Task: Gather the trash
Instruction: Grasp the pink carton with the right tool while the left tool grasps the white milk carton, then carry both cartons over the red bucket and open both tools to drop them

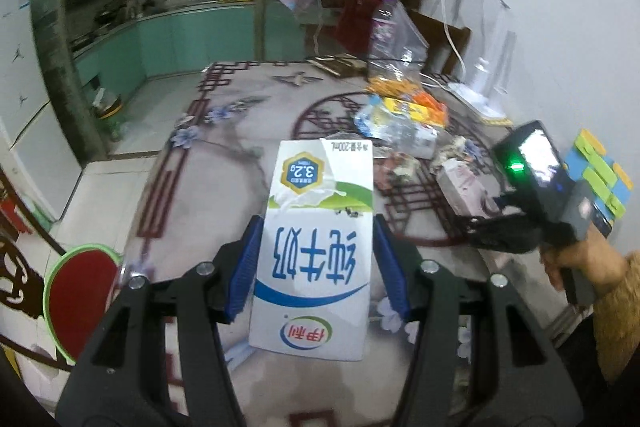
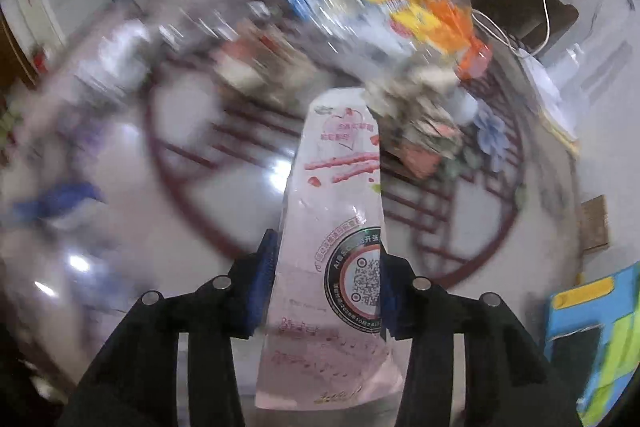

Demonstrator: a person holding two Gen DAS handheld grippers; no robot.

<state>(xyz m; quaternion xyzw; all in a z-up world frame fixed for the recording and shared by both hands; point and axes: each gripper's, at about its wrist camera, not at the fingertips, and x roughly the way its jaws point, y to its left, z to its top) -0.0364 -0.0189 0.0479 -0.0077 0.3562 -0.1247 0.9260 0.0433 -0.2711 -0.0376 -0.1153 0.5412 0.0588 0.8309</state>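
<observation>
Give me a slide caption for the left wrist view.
Left tool grips a white milk carton above the patterned table.

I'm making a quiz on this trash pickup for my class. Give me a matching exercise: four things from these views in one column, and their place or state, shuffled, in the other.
Things:
1. white milk carton
2. pink carton
3. clear plastic bag
4. desk lamp

Place or state:
A. stands at the table's far right edge, by the wall
B. clamped in the left gripper
C. clamped in the right gripper
D. stands upright behind the pile of wrappers

Pairs: 1-B, 2-C, 3-D, 4-A
</observation>
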